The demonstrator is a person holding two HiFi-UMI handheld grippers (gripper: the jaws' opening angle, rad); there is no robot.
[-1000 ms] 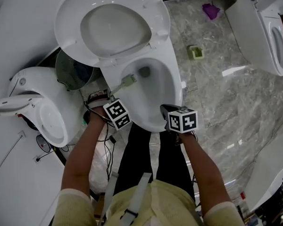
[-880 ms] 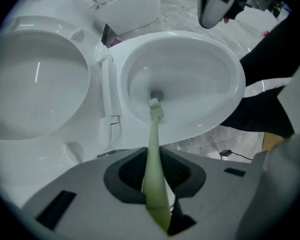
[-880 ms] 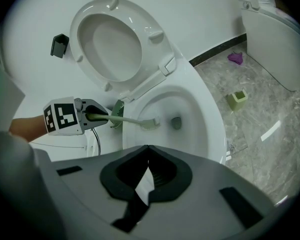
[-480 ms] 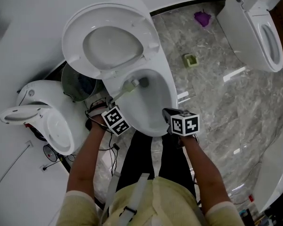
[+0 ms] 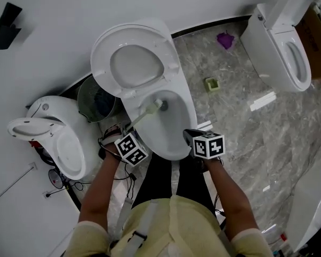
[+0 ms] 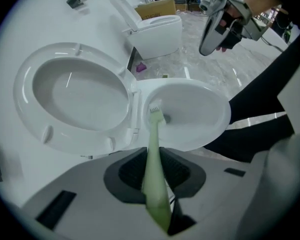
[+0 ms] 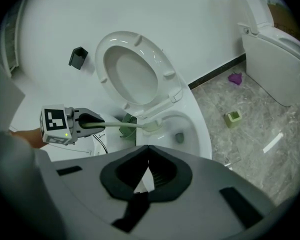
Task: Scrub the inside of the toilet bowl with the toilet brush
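Toilet brush between left gripper jaws, bristles inside toilet bowl

bowl open above | raised seat blocks rear | bin crowds left | floor right free

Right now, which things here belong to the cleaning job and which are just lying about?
In the job: brush, held in the left tongs; toilet bowl.
Lying about: purple item, green box, bin, second toilet, third toilet; right tongs, shut and empty.

Left gripper clamped, right gripper closed
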